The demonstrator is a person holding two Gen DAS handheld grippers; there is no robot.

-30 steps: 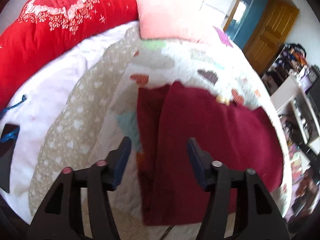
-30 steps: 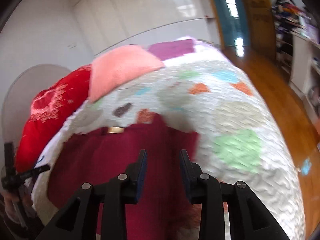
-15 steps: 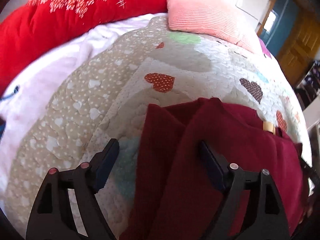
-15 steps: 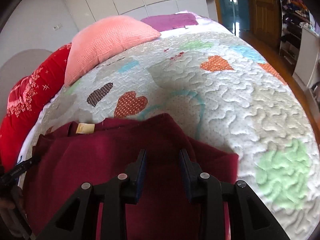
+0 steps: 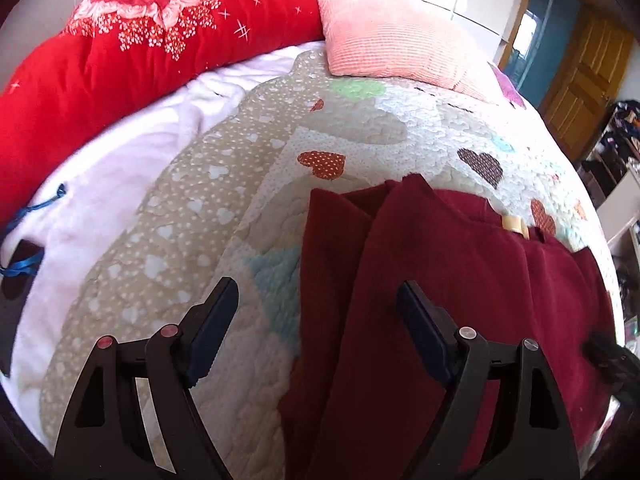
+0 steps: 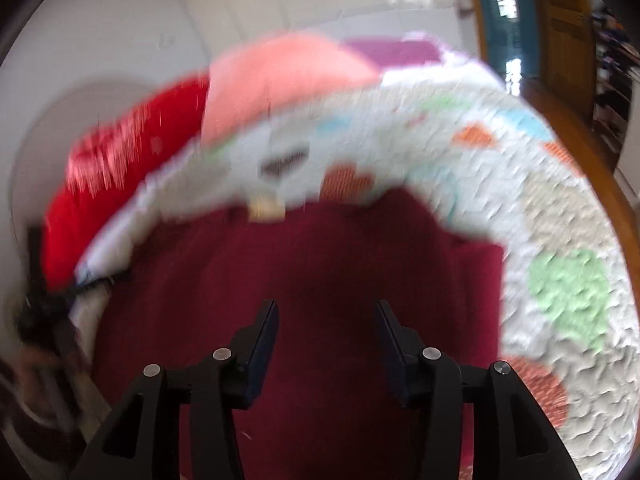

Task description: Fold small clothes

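Note:
A dark red garment (image 5: pixel 460 280) lies on the heart-patterned quilt (image 5: pixel 224 208), its left side folded inward, a tan label (image 5: pixel 514 224) at its far edge. My left gripper (image 5: pixel 316 312) is open and empty, hovering over the garment's folded left edge. In the blurred right wrist view the garment (image 6: pixel 320 264) fills the middle. My right gripper (image 6: pixel 326 320) is open and empty above it.
A red floral duvet (image 5: pixel 132 44) and a pink pillow (image 5: pixel 396 44) lie at the bed's far end. A white blanket (image 5: pixel 100 176) with a blue cord (image 5: pixel 32 216) lies left. A wooden door (image 5: pixel 580 80) and cluttered shelves (image 5: pixel 616 148) stand at right.
My right gripper has opened wider and pulled back, now blurred by motion. My left gripper has shifted slightly and stays open over the garment's left fold.

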